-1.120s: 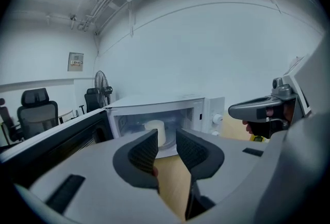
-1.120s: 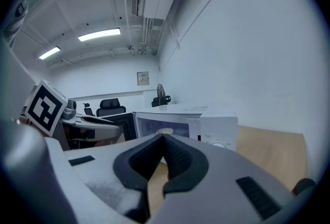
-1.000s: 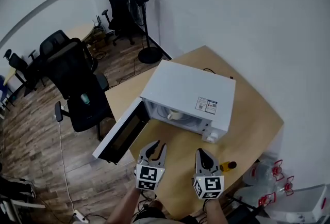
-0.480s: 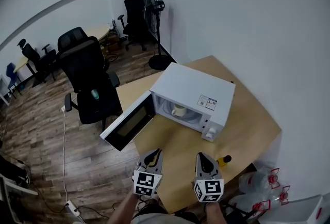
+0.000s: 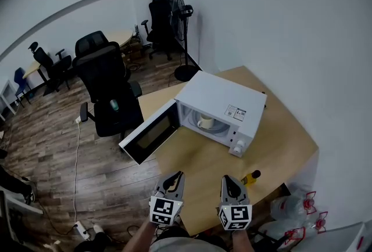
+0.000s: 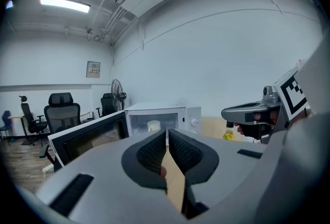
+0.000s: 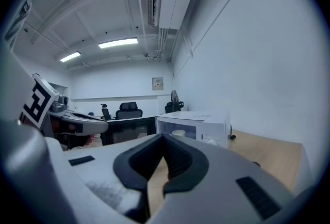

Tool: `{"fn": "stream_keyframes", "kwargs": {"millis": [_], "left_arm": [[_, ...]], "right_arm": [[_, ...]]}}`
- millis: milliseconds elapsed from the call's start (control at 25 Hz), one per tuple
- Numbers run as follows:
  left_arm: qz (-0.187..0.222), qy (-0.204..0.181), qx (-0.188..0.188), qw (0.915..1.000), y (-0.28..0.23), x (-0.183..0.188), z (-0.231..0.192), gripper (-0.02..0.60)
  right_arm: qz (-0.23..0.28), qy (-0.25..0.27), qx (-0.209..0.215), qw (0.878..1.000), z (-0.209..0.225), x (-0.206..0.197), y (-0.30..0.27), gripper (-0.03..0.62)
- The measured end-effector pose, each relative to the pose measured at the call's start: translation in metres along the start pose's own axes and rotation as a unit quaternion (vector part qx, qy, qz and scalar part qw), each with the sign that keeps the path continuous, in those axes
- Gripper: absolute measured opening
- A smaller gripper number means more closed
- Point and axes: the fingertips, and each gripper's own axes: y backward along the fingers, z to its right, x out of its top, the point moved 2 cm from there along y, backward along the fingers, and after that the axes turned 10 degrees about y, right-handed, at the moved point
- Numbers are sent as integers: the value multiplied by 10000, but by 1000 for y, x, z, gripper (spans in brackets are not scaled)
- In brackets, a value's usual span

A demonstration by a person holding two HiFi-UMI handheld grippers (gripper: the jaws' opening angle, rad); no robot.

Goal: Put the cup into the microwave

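Observation:
A white microwave (image 5: 222, 107) stands on the wooden table (image 5: 279, 146) with its door (image 5: 150, 136) swung open to the left. A pale cup (image 5: 204, 123) sits inside on the turntable; it also shows in the left gripper view as the cup (image 6: 153, 126) and in the right gripper view as the cup (image 7: 178, 133). My left gripper (image 5: 174, 180) hangs near the table's front edge, well short of the microwave, jaws shut and empty (image 6: 167, 133). My right gripper (image 5: 230, 185) is beside it, also shut and empty (image 7: 164, 138).
A small yellow bottle (image 5: 250, 176) lies on the table just right of the right gripper. Black office chairs (image 5: 109, 85) stand on the wood floor left of the open door. A standing fan (image 5: 178, 10) is behind the table. Water bottles (image 5: 296, 209) sit at the lower right.
Both grippers have drawn back from the microwave toward the table's near edge. The left jaws, open a second ago, have shut. The cup stays inside the microwave.

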Motion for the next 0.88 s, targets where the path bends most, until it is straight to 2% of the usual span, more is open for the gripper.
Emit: {"fn": "stream_keyframes", "kwargs": {"millis": [880], "left_arm": [[66, -27, -77, 9999, -1, 8, 8, 34]], "right_arm": [[-37, 78, -80, 9999, 7, -1, 7, 17]]}}
